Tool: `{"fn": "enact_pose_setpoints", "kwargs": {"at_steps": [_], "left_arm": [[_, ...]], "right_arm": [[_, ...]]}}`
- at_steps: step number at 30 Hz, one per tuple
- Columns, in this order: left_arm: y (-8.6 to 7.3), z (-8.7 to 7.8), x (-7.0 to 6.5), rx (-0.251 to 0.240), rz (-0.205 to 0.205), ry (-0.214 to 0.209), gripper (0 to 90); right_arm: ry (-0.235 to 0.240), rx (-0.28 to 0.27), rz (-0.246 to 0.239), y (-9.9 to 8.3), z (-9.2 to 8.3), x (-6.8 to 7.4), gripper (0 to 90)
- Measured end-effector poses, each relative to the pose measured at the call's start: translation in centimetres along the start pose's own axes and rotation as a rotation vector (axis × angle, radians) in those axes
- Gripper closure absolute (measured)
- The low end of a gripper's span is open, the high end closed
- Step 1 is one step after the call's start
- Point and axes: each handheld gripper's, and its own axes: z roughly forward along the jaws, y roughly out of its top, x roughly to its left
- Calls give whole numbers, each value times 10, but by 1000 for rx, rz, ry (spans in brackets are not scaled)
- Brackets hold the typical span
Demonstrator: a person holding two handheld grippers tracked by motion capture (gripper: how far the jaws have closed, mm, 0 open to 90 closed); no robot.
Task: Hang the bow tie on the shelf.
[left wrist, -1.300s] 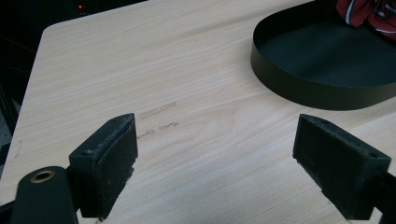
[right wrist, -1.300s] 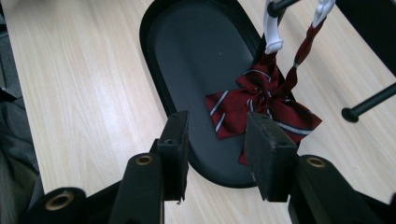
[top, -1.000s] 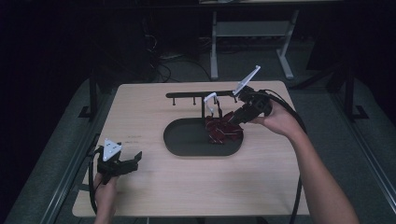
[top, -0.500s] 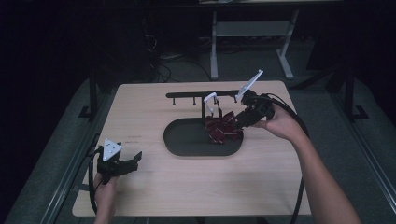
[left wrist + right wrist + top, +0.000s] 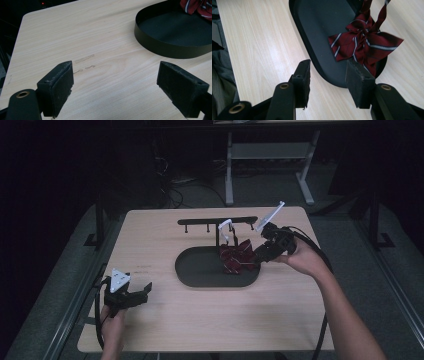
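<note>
The jaws of the right gripper stand apart with nothing between them, having just been opening; they hover over the near rim of the black oval tray, just beside the dark red striped bow tie. The bow tie lies at the tray's right end, touching its floor, while its strap runs up to the black stand that rises from the tray, so it looks hung there to be displayed, with the bow left to rest on the tray floor. By my reading the right gripper has let go of it and sits close in case it needs adjusting.

The left gripper rests at the near left corner of the worktop, well apart from the tray, its jaws wide and holding nothing; it seems parked out of the way.

The worktop is pale wood grain with a few faint smudges near the left gripper. Beyond it the room is dark, with grey floor, loose cables and the white legs of another table
</note>
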Motion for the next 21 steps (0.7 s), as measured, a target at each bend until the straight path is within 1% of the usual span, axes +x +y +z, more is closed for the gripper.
{"fn": "enact_pose_setpoints", "kwargs": {"at_steps": [13, 19, 21], "left_arm": [[0, -1, 1, 4, -3, 2, 135], [0, 0, 0, -1, -1, 1, 135], [0, 0, 0, -1, -2, 1, 135]], "right_arm": [[5, 4, 5, -13, 8, 3, 522], [8, -7, 14, -20, 9, 5, 522], [9, -4, 11, -22, 9, 5, 521]]}}
